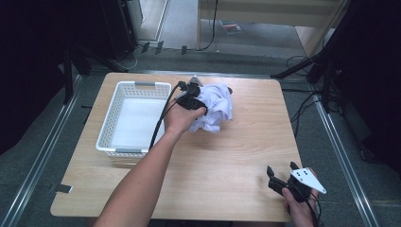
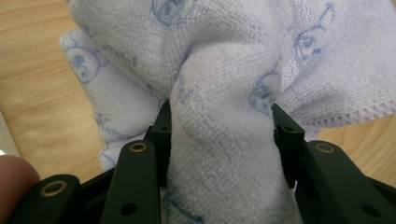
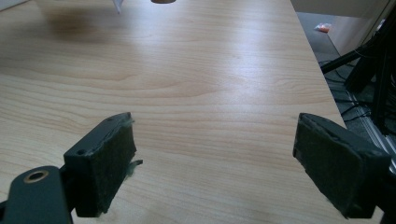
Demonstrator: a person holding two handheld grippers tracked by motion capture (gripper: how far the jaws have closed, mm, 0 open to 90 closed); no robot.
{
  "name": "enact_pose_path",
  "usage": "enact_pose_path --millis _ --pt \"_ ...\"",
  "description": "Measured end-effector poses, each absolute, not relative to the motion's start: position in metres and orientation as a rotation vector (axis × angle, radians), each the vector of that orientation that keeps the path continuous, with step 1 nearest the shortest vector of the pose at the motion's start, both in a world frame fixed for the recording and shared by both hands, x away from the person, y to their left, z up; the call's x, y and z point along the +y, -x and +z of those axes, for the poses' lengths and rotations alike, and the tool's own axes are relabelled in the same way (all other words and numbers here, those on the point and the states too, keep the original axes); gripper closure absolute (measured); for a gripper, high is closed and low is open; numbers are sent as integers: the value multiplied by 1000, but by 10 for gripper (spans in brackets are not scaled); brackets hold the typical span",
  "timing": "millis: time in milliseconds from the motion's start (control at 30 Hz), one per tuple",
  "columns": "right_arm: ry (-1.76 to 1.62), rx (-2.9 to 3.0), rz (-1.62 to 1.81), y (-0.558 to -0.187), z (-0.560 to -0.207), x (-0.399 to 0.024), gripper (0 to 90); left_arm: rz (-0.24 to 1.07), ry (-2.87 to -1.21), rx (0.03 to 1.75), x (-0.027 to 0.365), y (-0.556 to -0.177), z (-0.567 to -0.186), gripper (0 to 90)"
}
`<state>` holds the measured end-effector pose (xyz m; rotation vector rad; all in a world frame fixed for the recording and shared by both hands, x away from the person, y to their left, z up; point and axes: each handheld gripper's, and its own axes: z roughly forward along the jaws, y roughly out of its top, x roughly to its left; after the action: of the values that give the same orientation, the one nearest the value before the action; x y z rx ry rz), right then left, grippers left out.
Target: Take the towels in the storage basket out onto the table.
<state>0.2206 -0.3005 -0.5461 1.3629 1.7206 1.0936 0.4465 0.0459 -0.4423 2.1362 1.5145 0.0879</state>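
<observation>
I have the left hand-held gripper clenched on the white towel: in the left gripper view a thick fold of the cloth is pinched between both jaws and rises toward 12 o'clock. The towel lies bunched on the counter, at 3 o'clock of the white basket and just beside it. My right hand-held gripper is released, jaws wide apart, holding nothing, near the counter's 5 o'clock corner, well apart from the towel.

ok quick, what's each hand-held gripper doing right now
Left hand-held gripper: closed on a bunched fold of the white towel.
Right hand-held gripper: open, holding nothing, above the table.
</observation>
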Motion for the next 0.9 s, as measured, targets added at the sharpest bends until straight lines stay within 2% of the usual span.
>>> enact_pose_path --millis 433,700,833,900 --pt "-1364 1720 1090 -221 -546 -300 132 39 -2192 1531 35 -440 -482 534" --pt "-1362 1722 1090 -221 -546 -300 131 88 -2188 1512 30 -432 -493 514" --pt "-1361 1721 1088 -221 -546 -300 132 122 -2201 1495 25 -429 -494 462" --pt "-1360 1721 1087 -221 -546 -300 132 114 -2200 1464 23 -428 -493 350"
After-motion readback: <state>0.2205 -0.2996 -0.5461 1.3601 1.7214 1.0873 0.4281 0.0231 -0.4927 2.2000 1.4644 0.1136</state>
